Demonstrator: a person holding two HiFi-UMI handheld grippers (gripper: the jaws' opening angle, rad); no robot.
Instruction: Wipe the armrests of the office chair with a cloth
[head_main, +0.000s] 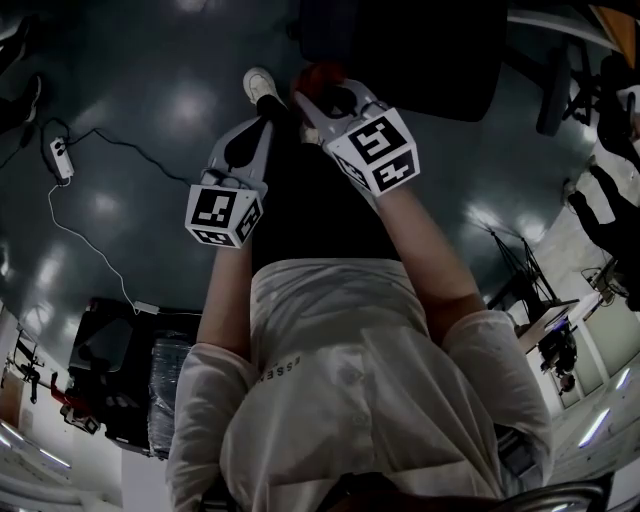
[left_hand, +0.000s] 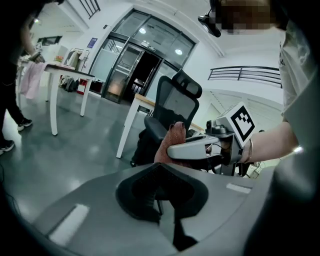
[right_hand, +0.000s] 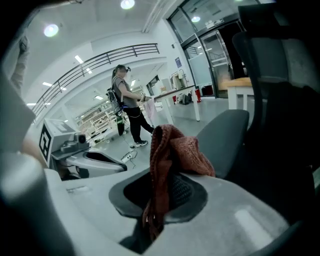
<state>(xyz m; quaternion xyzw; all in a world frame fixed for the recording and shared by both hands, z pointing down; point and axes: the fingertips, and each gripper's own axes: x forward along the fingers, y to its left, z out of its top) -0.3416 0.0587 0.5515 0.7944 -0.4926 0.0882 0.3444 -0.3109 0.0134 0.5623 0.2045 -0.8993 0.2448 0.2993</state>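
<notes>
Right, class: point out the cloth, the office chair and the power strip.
cloth (right_hand: 172, 150): right gripper view, its bunched upper fold.
office chair (left_hand: 176, 105): left gripper view, middle of the backrest.
power strip (head_main: 61, 157): head view, its white body.

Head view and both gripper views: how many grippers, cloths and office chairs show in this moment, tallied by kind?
Grippers: 2, the left gripper and the right gripper
Cloth: 1
Office chair: 1
Total: 4

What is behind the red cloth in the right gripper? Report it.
Behind the cloth, clamped in the right gripper, stands the office chair: a grey padded part and a dark back. The cloth covers that pad's near end.
</notes>
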